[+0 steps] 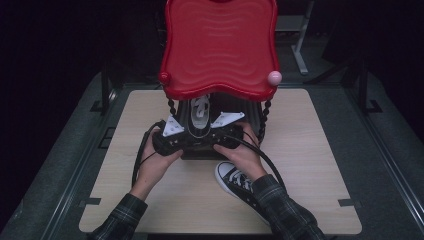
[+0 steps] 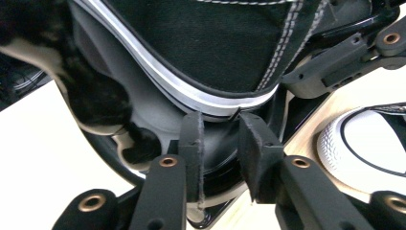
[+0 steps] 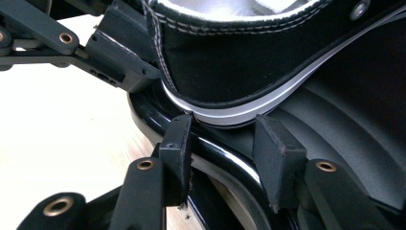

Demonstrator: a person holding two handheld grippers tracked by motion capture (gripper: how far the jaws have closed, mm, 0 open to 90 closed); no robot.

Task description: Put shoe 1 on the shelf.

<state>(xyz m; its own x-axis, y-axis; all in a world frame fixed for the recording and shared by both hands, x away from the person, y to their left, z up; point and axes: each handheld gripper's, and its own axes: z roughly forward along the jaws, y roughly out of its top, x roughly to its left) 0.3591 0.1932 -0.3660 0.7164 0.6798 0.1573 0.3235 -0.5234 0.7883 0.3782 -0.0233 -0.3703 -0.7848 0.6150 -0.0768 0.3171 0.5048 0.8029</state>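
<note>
1. A wooden table is seen on a dark floor; wide bare areas lie at its left and right, well apart from both hands.
2. A red tray tops a rack with beaded black posts; a black lower tray sits beneath it.
3. One sneaker is seen in the lower tray, heel toward the person.
4. A second sneaker lies on the table by the right forearm, near the front edge.
5. The left gripper is held with jaws parted at the sneaker's heel sole; nothing is clamped.
6. The right gripper is likewise open, its jaws just below the heel, over the tray's rim.
</note>
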